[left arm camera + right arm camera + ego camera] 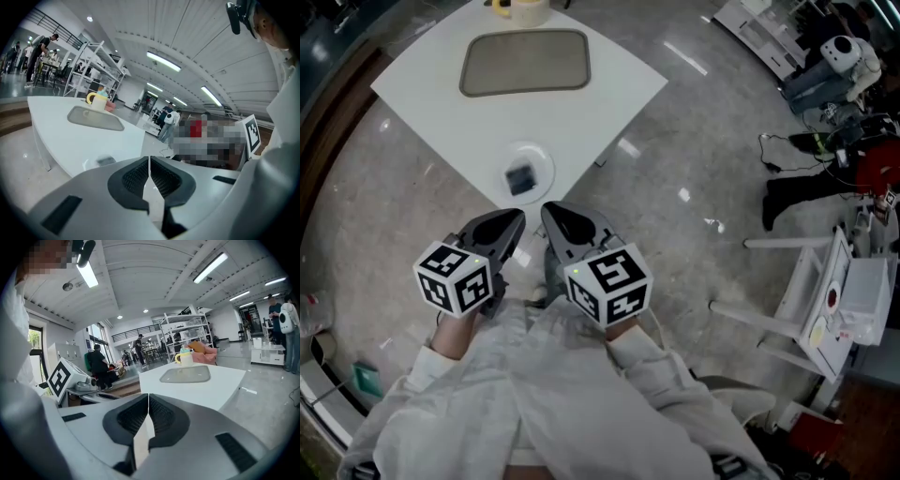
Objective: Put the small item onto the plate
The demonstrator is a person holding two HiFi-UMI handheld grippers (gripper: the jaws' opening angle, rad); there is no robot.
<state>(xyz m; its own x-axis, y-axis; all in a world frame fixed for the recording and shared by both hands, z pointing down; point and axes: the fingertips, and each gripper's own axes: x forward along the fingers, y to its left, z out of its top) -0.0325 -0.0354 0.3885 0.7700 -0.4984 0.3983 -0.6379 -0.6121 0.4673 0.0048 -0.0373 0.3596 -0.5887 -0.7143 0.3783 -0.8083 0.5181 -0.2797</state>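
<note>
A small dark item (521, 178) lies on a little white plate (546, 161) at the near corner of the white table (422, 84). Both grippers hover off the table, close to the person's body and just short of that corner. The left gripper (514, 217) is shut with nothing between its jaws, and so is the right gripper (551, 211) beside it. In the left gripper view, the plate (89, 165) and item (106, 160) show just beyond the shut left gripper (149, 161). The right gripper (148, 401) points toward the table, and the plate is hidden from it.
A grey tray (525, 63) lies mid-table, with a yellow-handled mug (525, 9) at the far edge. A white frame and stand (825, 300) is on the floor at the right, with cables and gear (825, 141) further back. People and shelving (89, 65) stand in the distance.
</note>
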